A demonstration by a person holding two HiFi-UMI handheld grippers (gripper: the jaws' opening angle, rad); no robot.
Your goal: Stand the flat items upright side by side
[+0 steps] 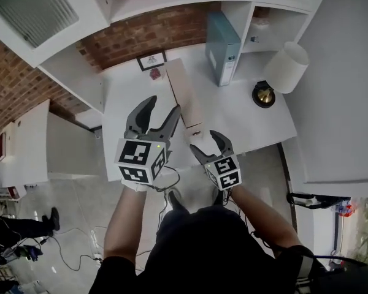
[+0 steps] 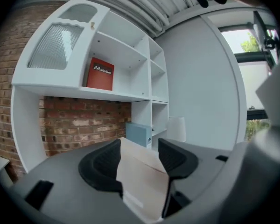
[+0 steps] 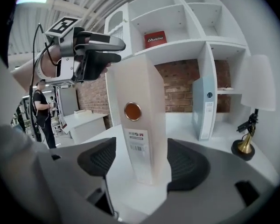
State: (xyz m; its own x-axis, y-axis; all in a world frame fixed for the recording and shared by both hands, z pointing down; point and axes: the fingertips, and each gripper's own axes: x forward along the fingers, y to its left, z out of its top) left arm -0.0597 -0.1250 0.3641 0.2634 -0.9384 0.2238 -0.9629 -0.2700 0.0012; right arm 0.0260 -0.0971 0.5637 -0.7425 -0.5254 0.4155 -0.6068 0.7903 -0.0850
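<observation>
1. White shelving unit (image 3: 196, 55): smooth painted boards forming square compartments, with a rough red brick wall (image 1: 153, 35) behind the lower part.
2. White desk (image 1: 132, 97): a flat, matte, rectangular top beneath the shelves.
3. Beige binder (image 3: 140, 101): stiff, smooth board in a tall narrow slab, with a round orange disc and a printed label on its spine. It stands on end on the desk near the front edge, well apart from the other binder.
4. Blue-grey binder (image 1: 221, 48): the same boxy shape, upright beside a shelf divider at the back of the desk.
5. Lamp (image 1: 286, 66): a white tapered shade over a rounded brass foot.
6. Left gripper (image 2: 140, 146): its ribbed black pads are clamped on the beige binder's top corner.
7. Right gripper (image 3: 141, 146): its jaws are spread wide and released. The beige binder's lower spine stands between the pads, unpressed.
</observation>
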